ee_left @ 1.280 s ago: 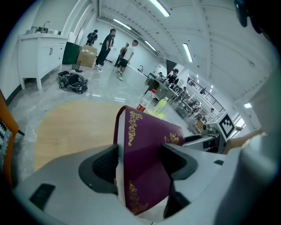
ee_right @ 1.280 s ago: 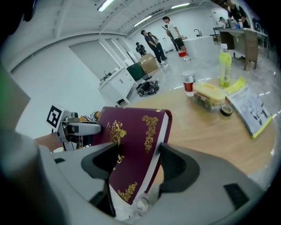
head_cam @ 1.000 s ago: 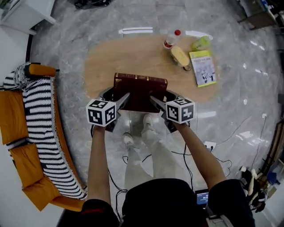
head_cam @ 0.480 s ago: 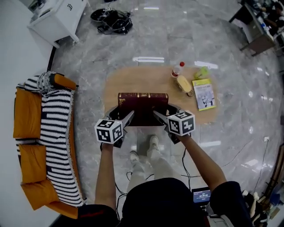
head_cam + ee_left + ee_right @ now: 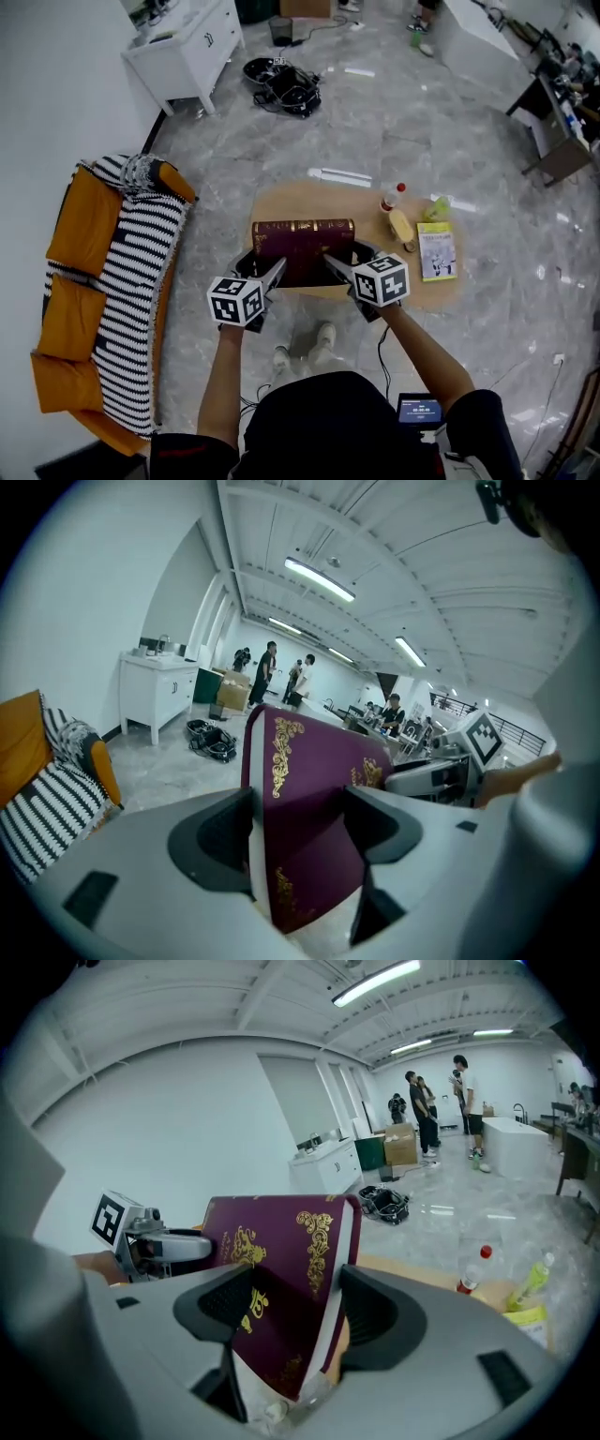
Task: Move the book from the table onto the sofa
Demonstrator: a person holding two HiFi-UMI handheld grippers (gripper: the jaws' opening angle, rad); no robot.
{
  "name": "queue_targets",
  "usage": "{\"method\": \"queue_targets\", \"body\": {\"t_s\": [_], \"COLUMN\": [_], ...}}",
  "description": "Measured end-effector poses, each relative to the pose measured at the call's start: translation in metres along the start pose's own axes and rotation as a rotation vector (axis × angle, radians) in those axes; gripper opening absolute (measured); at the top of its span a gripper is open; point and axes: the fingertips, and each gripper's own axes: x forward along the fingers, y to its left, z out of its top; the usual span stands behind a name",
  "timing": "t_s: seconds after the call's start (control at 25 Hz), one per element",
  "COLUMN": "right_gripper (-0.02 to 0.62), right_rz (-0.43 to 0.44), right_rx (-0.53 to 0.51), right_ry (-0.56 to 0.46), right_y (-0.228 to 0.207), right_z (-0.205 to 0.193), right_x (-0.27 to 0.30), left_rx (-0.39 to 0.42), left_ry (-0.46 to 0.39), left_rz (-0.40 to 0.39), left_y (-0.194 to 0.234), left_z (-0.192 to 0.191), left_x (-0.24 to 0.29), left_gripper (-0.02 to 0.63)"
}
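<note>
Crosswise, spine away, the book [image 5: 302,253] is clamped by left fingers [image 5: 217,841] and right fingers [image 5: 377,1321].

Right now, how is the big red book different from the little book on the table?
The red book is thick and dark maroon with gold patterns; the little book is thin, green and white. The red book is held up, clamped by the left gripper and right gripper; the little book lies flat on the table. Both are closed.
</note>
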Motion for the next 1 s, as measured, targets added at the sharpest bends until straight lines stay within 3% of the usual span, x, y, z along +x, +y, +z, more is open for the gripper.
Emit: {"method": "queue_targets", "body": {"t_s": [0.36, 0.68, 1.0], "right_gripper": [0.310, 0.308, 0.308], "right_rz": [0.153, 0.289, 0.410], "right_rx": [-0.151, -0.214, -0.311], "right_ry": [-0.061, -0.079, -0.070], "right_y": [0.052, 0.094, 0.179], "right_z": [0.044, 0.070, 0.096], "right_x": [-0.005, 0.011, 0.062], "left_rx": [0.000, 0.006, -0.056], "left_ry": [-0.146, -0.229, -0.314], "left_rz": [0.161, 0.301, 0.430], "left_y": [-0.001, 0.013, 0.072], "left_z": [0.029, 0.045, 0.047], "left_x": [-0.068, -0.117, -0.189], "left_gripper": [0.319, 0.319, 0.319]}}
